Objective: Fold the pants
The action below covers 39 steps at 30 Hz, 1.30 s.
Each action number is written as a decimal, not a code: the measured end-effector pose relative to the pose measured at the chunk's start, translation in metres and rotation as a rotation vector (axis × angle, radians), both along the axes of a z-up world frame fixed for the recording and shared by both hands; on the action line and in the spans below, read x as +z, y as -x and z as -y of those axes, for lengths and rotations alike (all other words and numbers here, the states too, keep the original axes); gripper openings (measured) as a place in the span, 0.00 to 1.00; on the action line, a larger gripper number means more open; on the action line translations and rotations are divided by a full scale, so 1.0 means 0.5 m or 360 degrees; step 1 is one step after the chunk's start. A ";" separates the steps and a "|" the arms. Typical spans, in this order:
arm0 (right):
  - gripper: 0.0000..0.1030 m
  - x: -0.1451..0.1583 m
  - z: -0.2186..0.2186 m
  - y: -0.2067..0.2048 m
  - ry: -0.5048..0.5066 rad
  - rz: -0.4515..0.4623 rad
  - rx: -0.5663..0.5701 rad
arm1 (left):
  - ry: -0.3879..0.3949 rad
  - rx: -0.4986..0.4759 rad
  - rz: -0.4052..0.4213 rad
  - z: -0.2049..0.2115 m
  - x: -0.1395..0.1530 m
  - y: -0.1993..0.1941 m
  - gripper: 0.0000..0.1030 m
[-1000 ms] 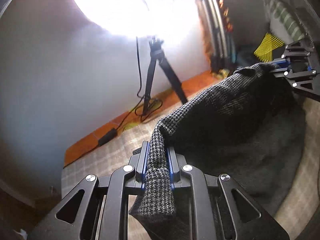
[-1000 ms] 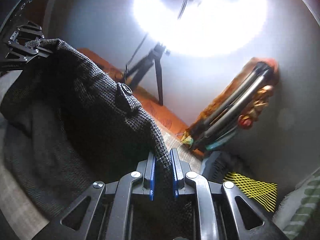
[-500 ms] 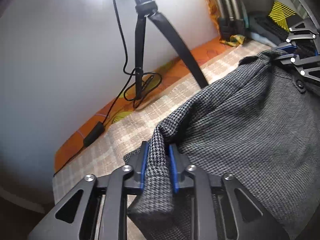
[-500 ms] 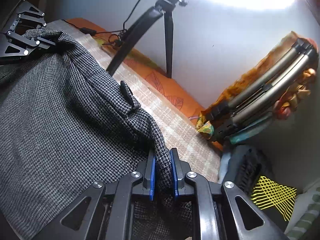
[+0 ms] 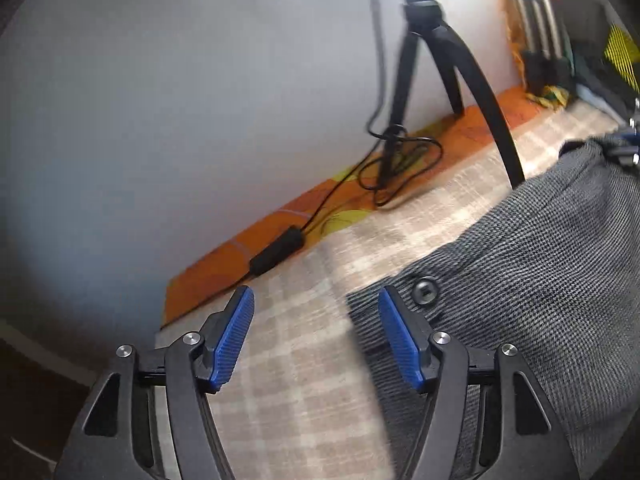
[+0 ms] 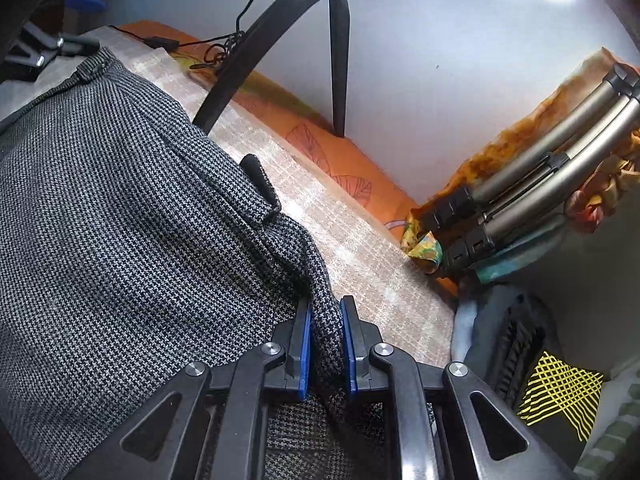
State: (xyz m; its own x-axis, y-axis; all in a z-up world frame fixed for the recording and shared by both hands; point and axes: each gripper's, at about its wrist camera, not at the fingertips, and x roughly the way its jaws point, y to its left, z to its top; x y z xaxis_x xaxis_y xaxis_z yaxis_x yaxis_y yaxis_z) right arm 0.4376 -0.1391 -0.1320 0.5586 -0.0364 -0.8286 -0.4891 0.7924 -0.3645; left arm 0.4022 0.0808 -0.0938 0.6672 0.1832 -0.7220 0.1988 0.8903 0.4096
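Grey houndstooth pants [image 5: 540, 280] lie spread on the checked bed cover [image 5: 300, 380], waistband toward the wall. My left gripper [image 5: 315, 294] hovers over the cover, its jaws opening with nothing between the blue pads. The waistband corner with its black button [image 5: 425, 291] lies just beyond the right pad. In the right wrist view, my right gripper [image 6: 325, 314] is shut on a bunched fold of the pants [image 6: 120, 220] at the waistband. A belt loop [image 6: 260, 184] stands up just ahead of it.
A black tripod [image 5: 420, 60] stands on the orange sheet [image 5: 460, 136] by the white wall, one leg reaching over the cover. A cable with a black adapter [image 5: 276, 256] trails along the edge. Folded metal stands wrapped in cloth [image 6: 540, 184] and a dark bag [image 6: 560, 392] crowd the right corner.
The left gripper has let go of the waistband corner and spread its jaws. Both hands came down, and the pants went from hanging between them to lying flat.
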 end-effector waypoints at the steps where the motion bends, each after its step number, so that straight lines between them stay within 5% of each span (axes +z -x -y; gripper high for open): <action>1: 0.12 0.002 -0.001 0.000 -0.0005 -0.0001 -0.0005 | 0.0057 0.0028 0.0000 -0.015 0.011 0.009 0.63; 3: 0.17 0.004 0.002 -0.001 -0.0004 0.0004 -0.0016 | 0.0088 0.0040 0.0014 -0.031 0.025 0.030 0.63; 5: 0.37 0.011 0.008 -0.002 0.0004 0.0029 -0.0040 | 0.0113 0.0030 0.0023 -0.037 0.035 0.060 0.63; 8: 0.50 0.036 0.035 -0.001 -0.0118 0.0011 -0.0106 | 0.0181 0.0005 0.0004 -0.029 0.041 0.111 0.63; 17: 0.79 0.107 0.124 0.147 -0.0475 -0.0004 -0.0332 | 0.0424 -0.0041 -0.0064 0.018 0.025 0.246 0.63; 23: 0.83 0.080 0.226 0.257 -0.0809 -0.0157 -0.0676 | 0.0483 0.0070 -0.0146 0.006 -0.022 0.278 0.63; 28: 0.83 0.047 0.263 0.305 -0.0996 -0.0274 -0.0828 | 0.0271 0.0150 -0.0140 -0.019 -0.071 0.271 0.68; 39: 0.84 -0.001 0.281 0.301 -0.1390 -0.0400 -0.1028 | 0.0410 0.0189 0.0029 -0.019 0.001 0.315 0.71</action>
